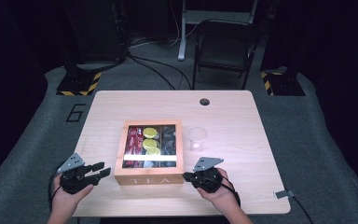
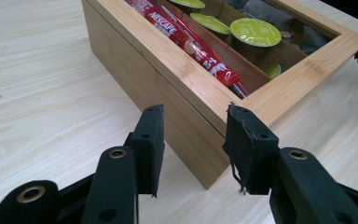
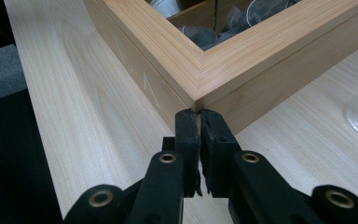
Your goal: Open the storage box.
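The right tongs, jaws pressed together with nothing between them, sit with their tips against the near right corner of the wooden tea box. The left tongs show a gap between their jaws in their own view, though we read them as closed as far as they go; they grip nothing and stand just off the box's near left corner. We see the box in the middle of the pale wood worktop, its windowed lid down over red coffee sticks, green-topped capsules and dark sachets. A clear plastic cup stands just right of the box. A cable hole lies near the far edge. Grey carpet surrounds the worktop; a folding chair and striped stand bases lie beyond in a dark room.
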Tool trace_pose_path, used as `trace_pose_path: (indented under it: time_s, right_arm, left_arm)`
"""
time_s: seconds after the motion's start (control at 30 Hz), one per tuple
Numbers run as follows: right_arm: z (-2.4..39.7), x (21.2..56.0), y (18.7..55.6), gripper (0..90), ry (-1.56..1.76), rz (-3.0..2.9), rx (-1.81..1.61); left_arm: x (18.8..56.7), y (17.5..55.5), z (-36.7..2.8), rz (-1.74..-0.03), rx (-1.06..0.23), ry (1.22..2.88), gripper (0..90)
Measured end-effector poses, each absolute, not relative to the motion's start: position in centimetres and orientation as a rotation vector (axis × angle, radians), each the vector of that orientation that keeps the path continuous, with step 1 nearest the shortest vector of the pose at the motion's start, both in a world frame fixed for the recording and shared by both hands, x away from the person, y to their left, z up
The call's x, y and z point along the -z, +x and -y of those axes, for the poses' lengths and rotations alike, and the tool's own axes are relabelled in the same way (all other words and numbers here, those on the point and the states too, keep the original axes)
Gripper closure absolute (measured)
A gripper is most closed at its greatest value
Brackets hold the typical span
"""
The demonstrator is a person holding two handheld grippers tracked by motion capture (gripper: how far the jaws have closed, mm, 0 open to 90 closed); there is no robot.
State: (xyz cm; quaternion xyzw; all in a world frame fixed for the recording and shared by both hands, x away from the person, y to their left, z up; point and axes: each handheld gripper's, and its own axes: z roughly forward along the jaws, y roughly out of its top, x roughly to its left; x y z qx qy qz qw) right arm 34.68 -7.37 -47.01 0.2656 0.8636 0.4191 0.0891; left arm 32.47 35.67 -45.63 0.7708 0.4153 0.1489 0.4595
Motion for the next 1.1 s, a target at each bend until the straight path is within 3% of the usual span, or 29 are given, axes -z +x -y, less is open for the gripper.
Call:
trace_pose_path:
  time_s: [0.5,1.1]
  right_arm:
    - [7.3,46.3,34.6,85.8,0.814,-2.524,-1.303]
    - [7.4,45.2,34.9,85.6,0.820,-2.471,-1.397]
  left_arm:
    - [45.2,31.9,-35.5,-0.978,-0.342,1.863,55.5]
    - [45.3,31.5,-33.5,-0.930,-0.366,1.952,53.9]
